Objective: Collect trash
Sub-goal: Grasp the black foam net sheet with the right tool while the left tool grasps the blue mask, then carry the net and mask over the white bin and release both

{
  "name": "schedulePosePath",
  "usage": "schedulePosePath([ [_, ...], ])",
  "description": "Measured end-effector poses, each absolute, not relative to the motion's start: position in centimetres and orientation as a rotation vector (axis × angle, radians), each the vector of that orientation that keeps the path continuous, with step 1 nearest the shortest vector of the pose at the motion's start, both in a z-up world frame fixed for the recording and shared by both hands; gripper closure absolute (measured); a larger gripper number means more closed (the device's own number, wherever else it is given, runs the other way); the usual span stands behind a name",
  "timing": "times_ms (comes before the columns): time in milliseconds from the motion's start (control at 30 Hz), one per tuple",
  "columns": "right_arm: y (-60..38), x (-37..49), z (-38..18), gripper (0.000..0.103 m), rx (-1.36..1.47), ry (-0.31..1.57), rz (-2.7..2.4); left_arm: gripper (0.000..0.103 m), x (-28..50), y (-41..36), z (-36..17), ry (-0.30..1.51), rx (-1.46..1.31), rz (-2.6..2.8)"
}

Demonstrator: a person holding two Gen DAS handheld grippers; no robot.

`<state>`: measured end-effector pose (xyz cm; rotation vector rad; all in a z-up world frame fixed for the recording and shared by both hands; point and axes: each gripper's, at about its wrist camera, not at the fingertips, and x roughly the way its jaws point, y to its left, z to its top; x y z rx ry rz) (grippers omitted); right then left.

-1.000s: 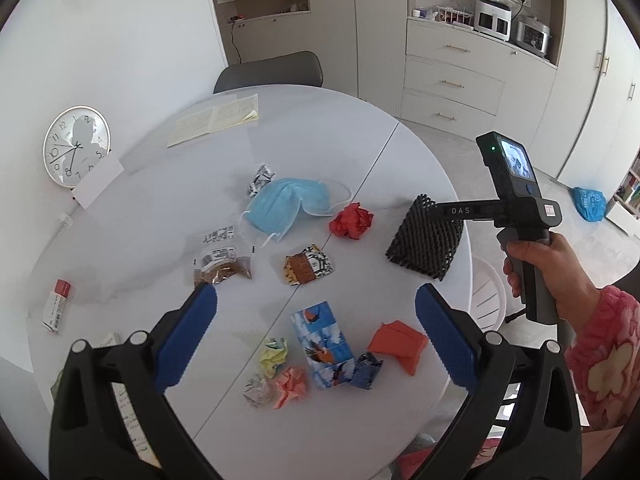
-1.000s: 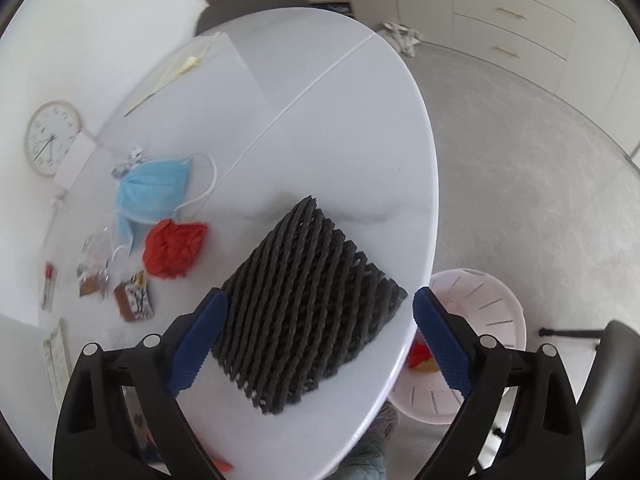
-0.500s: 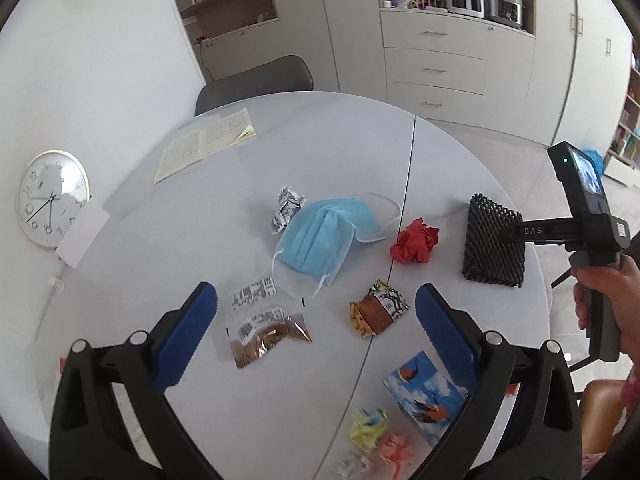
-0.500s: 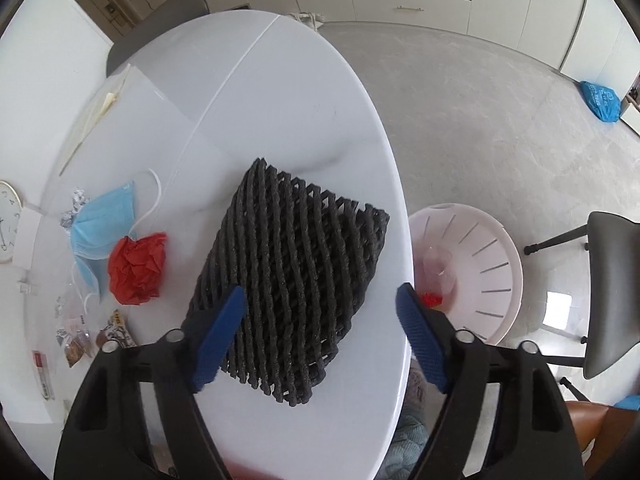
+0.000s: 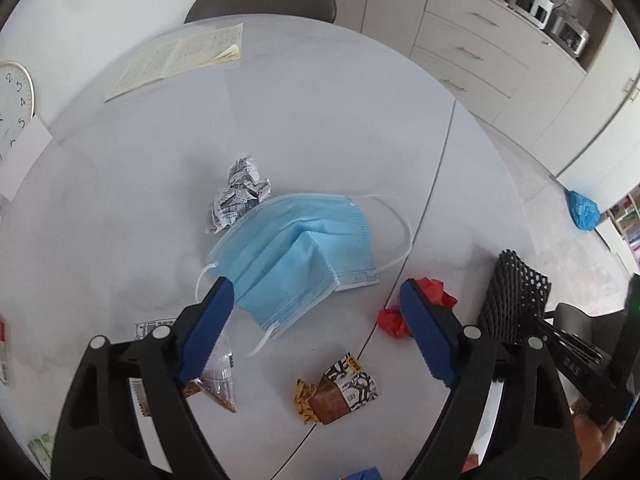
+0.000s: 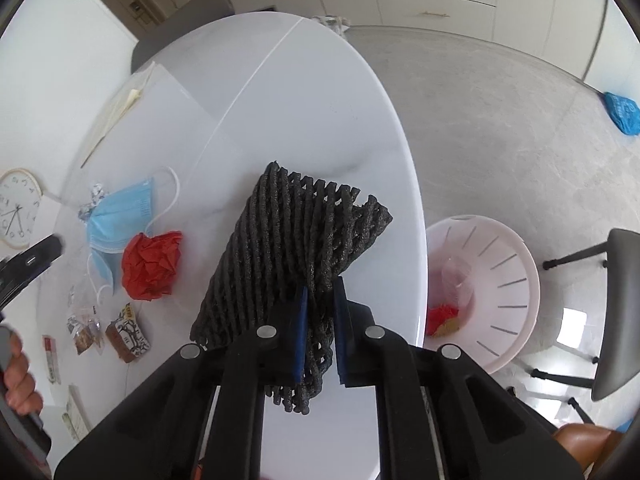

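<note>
My right gripper [image 6: 320,300] is shut on a black foam net [image 6: 296,240], pinching its near edge on the white round table [image 6: 320,120]. The net also shows in the left wrist view [image 5: 514,296]. My left gripper [image 5: 316,308] is open, hovering just above a blue face mask [image 5: 304,248]. A crumpled printed wrapper [image 5: 238,192] lies beside the mask. A red crumpled paper [image 5: 400,316] [image 6: 152,264] and a brown snack wrapper [image 5: 336,392] lie nearby. A pink trash basket [image 6: 504,280] stands on the floor right of the table, with some trash inside.
A clear snack bag [image 5: 216,384] lies under my left finger. An open booklet [image 5: 180,60] lies at the table's far side, with a grey chair [image 5: 260,0] behind it. A wall clock [image 6: 16,208] leans at the left. A dark chair [image 6: 616,320] stands near the basket.
My right gripper has closed on the black foam net, bunching it up. My left gripper has moved forward and lower, over the blue mask.
</note>
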<state>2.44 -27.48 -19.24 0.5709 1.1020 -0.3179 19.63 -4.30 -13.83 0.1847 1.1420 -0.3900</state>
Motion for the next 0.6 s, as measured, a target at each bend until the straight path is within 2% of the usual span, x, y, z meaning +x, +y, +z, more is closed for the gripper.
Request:
schedulePosePath([
  [267,-27.3,2.4,-15.7,0.091,0.487,1.042,-0.168,0.062,23.0,-4.8,-18.3,1.334,0.051,-0.185],
  [333,-27.7,2.4,-15.0,0.091,0.484,1.027,-0.135,0.081,23.2,-4.7,-18.8,1.346,0.027,-0.170],
  [367,-27.9,2.4,-14.6,0.091,0.485,1.021,-0.122,0.086,23.2,-4.8,-18.9,1.348,0.028,-0.166],
  [433,-28.4,2.2,-14.0,0.091,0.480,1.007,-0.101,0.091,23.2,-4.9,-18.8,1.337,0.030,-0.159],
  [600,-30.3,0.8,-12.4,0.091,0.471,0.964,-0.080,0.096,22.0,-4.6,-17.4,1.276,0.048,-0.162],
])
